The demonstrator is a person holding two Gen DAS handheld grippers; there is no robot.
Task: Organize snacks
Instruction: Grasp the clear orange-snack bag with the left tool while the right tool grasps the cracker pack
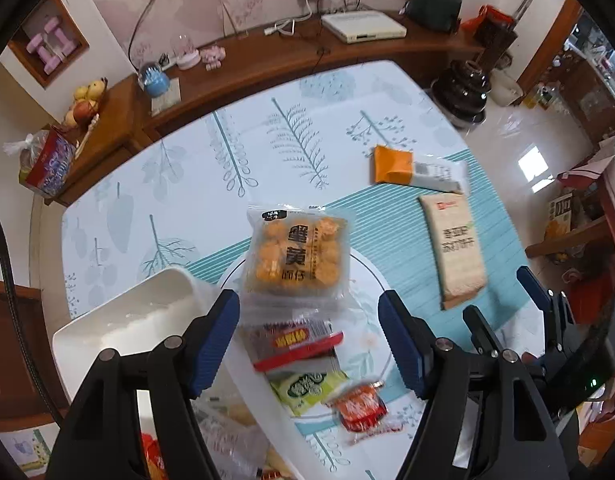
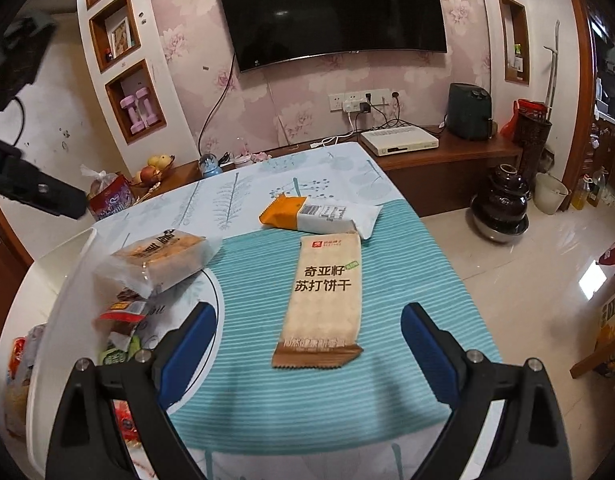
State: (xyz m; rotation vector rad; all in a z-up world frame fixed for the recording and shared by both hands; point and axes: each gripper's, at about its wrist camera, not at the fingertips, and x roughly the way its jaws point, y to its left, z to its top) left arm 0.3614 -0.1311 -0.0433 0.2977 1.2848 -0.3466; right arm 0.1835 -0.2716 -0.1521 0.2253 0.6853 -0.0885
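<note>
Now, snack packets: seven counted on the tabletop [image 2: 327, 400].
Soda-cracker pack [image 2: 321, 300]: long, beige, brown-ended, at twelve o'clock.
Left tool [image 1: 309, 340]: apart, empty.
Right tool [image 2: 309, 354]: apart, empty.

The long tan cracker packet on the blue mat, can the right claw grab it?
Probably yes. The tan cracker packet lies flat by itself on the striped mat, right ahead of the right claw, whose jaws are open and empty. Nothing sits between them; the orange-and-white packet lies beyond.
</note>
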